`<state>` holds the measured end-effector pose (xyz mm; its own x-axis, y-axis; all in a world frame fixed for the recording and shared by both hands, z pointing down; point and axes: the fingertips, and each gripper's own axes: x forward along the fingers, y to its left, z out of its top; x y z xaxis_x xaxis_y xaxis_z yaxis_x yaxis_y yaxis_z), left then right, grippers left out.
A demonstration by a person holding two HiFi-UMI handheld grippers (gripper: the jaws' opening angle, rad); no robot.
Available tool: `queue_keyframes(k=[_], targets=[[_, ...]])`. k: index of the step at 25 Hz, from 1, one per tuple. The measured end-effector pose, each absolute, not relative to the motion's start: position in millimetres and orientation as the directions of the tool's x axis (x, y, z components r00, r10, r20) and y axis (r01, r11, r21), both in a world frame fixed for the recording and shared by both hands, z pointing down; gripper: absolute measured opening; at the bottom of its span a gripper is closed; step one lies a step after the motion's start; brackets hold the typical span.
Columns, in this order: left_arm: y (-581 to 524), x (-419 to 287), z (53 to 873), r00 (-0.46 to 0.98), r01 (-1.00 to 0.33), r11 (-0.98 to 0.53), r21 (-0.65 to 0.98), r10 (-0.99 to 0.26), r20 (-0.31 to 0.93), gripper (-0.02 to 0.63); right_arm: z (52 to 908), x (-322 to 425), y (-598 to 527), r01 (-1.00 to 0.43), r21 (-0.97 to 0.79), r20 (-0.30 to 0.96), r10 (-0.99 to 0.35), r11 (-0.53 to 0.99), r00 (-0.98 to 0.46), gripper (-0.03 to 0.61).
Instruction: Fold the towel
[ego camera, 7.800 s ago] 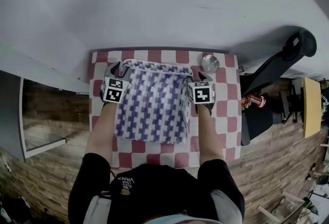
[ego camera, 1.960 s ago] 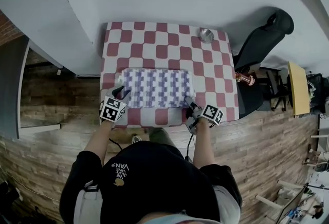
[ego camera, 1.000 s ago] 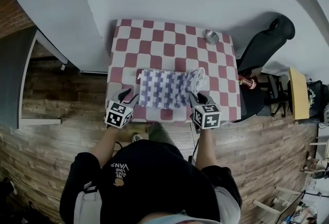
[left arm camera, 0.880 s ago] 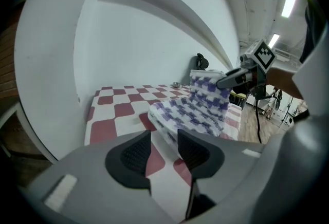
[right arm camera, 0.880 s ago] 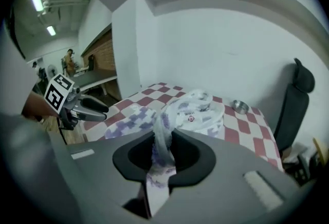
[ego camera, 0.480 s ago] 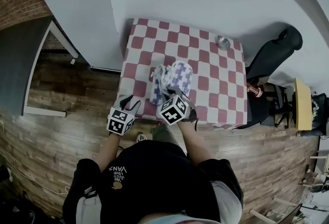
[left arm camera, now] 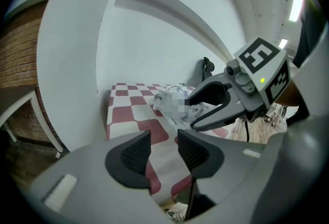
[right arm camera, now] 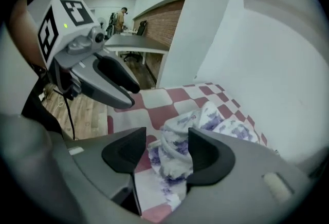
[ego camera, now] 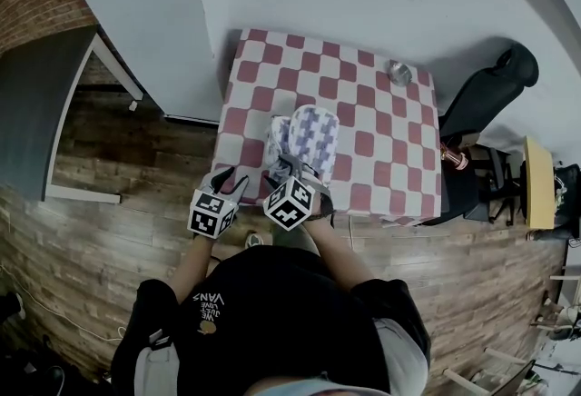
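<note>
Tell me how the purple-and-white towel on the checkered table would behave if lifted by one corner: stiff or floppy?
Probably floppy: the towel lies in soft bunched folds, so a lifted corner would likely leave the rest hanging. It looks like thin cloth, so likely light. The loose fold may fall open on the checkered tablecloth.

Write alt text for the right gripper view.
The right tool, its jaws just opened, stands over the bunched purple-and-white towel, which lies loose between them on a red-and-white checked table. The left tool hangs open and empty at upper left; a white wall fills the right.
</note>
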<state>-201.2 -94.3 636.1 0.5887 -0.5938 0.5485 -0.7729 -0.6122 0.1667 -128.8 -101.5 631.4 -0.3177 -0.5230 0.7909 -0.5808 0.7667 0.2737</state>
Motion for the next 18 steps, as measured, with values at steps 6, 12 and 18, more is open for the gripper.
queue_keyframes(k=[6,12,18], targets=[[-100,-200,636,0.590,-0.778,-0.602,0.180,-0.600,0.541,0.153,564,-113,-122,-0.739,0.142,0.596,-0.653,0.658,-0.467,0.214],[-101,-192,636,0.593,-0.779,-0.596,0.195,-0.599,0.537,0.152,594,-56,-163,-0.834,0.116,0.715,-0.628,0.540,-0.307,0.207],[-99,-193,637,0.585,-0.788,-0.581,0.204,-0.601,0.545,0.153,610,-75,-154,-0.826,0.007,0.737,-0.561,0.564,-0.377,0.199]])
